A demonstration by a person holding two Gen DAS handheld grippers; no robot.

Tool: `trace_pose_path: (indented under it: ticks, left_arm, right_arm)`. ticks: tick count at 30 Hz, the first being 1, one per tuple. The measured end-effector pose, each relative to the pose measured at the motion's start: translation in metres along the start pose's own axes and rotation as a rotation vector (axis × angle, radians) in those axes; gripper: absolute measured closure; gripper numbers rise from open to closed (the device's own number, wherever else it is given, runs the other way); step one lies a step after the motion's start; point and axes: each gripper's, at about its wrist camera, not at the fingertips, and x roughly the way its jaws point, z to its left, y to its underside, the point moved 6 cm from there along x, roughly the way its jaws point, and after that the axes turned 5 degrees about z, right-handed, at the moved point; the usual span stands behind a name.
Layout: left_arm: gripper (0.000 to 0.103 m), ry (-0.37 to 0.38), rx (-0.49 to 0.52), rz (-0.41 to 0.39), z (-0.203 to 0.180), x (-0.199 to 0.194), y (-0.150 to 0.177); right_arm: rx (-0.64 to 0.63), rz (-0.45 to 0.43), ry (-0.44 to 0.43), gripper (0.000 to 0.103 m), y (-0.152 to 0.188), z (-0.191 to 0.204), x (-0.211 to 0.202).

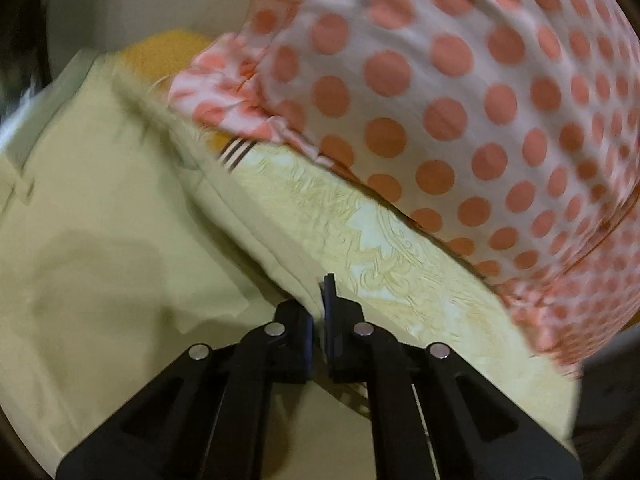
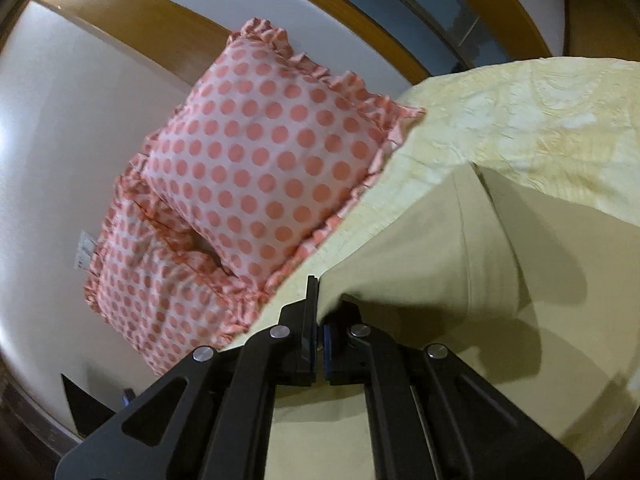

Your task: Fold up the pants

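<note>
Pants, pale yellow, on bed, held at both ends

Left hand-held gripper (image 1: pixel 319 300) pinches pants (image 1: pixel 100 240) edge; right hand-held gripper (image 2: pixel 319 304) pinches pants (image 2: pixel 420 248) fold. Polka-dot pillows (image 2: pixel 260 160) at 10 o'clock on bedspread (image 2: pixel 540 120).

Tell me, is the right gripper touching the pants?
Touching. The right wrist view shows the right gripper pinching the pale pants fabric between its shut fingers.

A bed (image 2: pixel 540 112) carried everything, covered by a pale yellow bedspread (image 1: pixel 400 264) with an embossed leafy pattern. On the bedspread lay the pale cream pants (image 1: pixel 100 220), spread in loose folds. Two white pillows with coral dots and ruffled edges (image 2: pixel 264 160) rested at the bed's end, one partly atop the other. Something mustard-yellow (image 1: pixel 168 52), possibly a cushion, showed blurred behind them.
</note>
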Motion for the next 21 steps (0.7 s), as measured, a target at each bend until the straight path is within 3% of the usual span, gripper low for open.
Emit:
trace_pose_path:
  ticks: [4, 7, 10, 12, 15, 21]
  left_arm:
    - [0.099, 0.034, 0.089, -0.134, 0.004, -0.072, 0.033]
    - [0.098, 0.069, 0.141, -0.245, 0.021, -0.149, 0.096]
    - [0.098, 0.045, 0.145, -0.263, 0.045, -0.181, 0.165]
    - [0.098, 0.008, 0.133, -0.261, 0.064, -0.188, 0.205]
    - [0.098, -0.016, 0.104, -0.225, 0.082, -0.18, 0.241]
    - [0.098, -0.024, 0.092, -0.214, 0.1, -0.17, 0.27]
  right_arm:
    - [-0.009, -0.023, -0.045, 0.101, -0.01, 0.005, -0.025]
    - [-0.008, -0.032, -0.024, 0.101, -0.011, -0.009, -0.047]
    - [0.015, -0.009, 0.044, 0.101, -0.001, -0.04, -0.059]
    - [0.047, 0.015, 0.074, 0.101, 0.008, -0.061, -0.061]
    - [0.085, 0.027, 0.102, 0.101, 0.017, -0.083, -0.064]
    - [0.053, 0.02, 0.179, 0.101, 0.026, -0.097, -0.079]
